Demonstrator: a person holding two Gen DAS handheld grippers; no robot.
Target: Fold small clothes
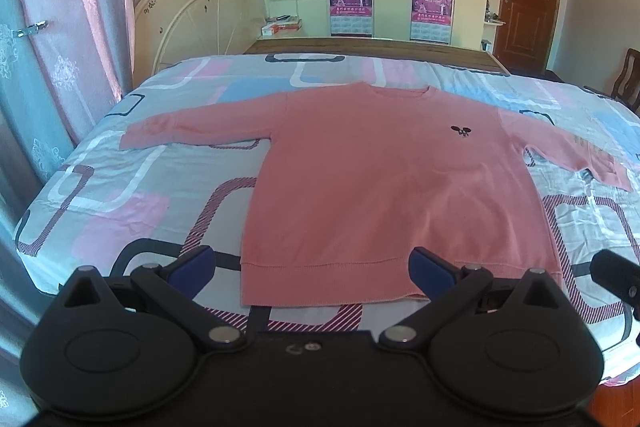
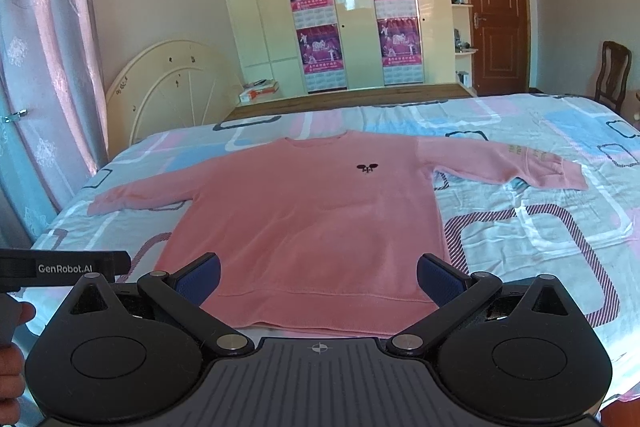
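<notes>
Both my left gripper (image 1: 312, 269) and right gripper (image 2: 319, 277) hang spread and empty; pinching the bedsheet (image 1: 120, 195) with the sweater (image 1: 384, 179) would drag everything.

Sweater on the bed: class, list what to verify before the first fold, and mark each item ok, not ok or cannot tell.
1. Sweater lies flat, front up: ok.
2. Both sleeves spread out, left sleeve, right sleeve: ok.
3. Left tongs open, empty: ok.
4. Right tongs open, empty: ok.
5. Hem straight and reachable: ok.
6. Nothing under the sweater: cannot tell.
</notes>
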